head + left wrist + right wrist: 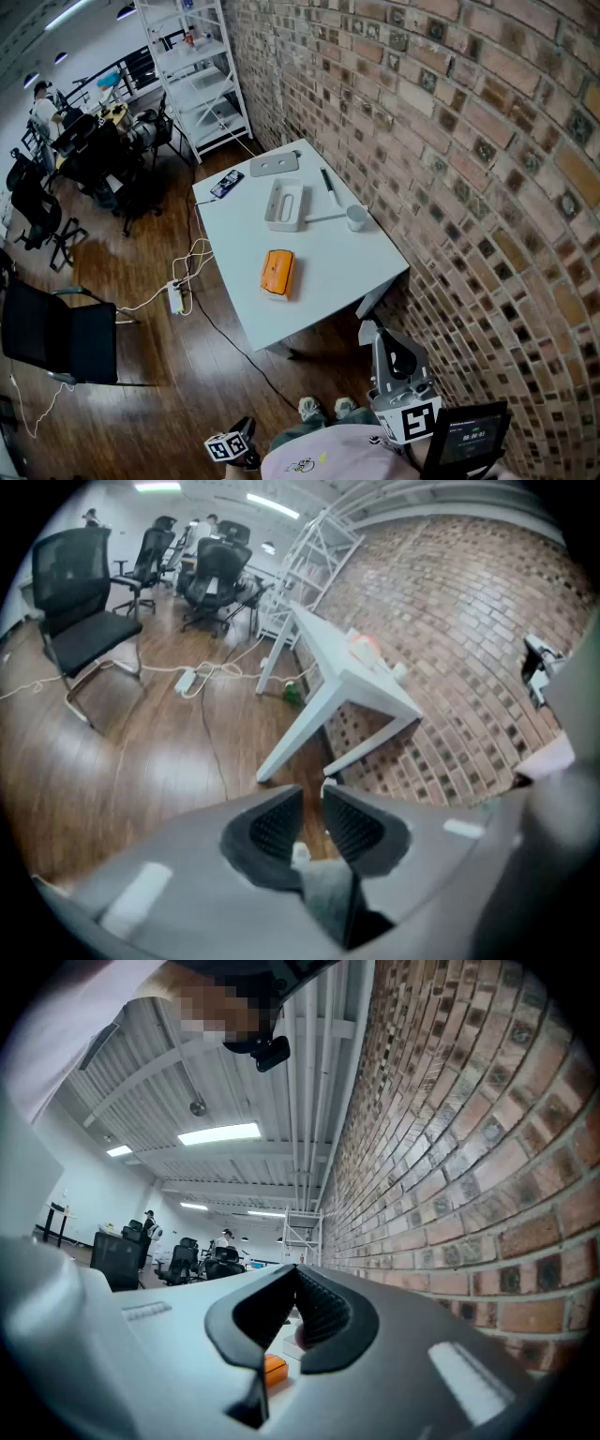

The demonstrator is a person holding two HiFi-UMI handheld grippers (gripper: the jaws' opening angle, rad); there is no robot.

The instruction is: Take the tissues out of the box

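Note:
A white box with a slot in its top (pixel 284 203) lies on the white table (pixel 337 272), toward the far side. An orange flat pack (pixel 277 273) lies nearer the front edge. Both grippers hang low by my body, well short of the table. My left gripper (pixel 231 447) shows only its marker cube in the head view; in its own view the left gripper (pixel 312 795) is shut on nothing and points at the table (pixel 349 672) from the floor side. My right gripper (pixel 373 336) is near the table's front right corner; in its own view the right gripper (pixel 296 1277) is shut and empty, with the orange pack (pixel 274 1369) beyond it.
On the table also lie a phone (pixel 227 184), a grey plate (pixel 274 164), a pen (pixel 327 183) and a small cup (pixel 356 217). A brick wall (pixel 469 141) runs along the right. Cables and a power strip (pixel 176 296) lie on the wooden floor; a black chair (pixel 56 337) stands at left.

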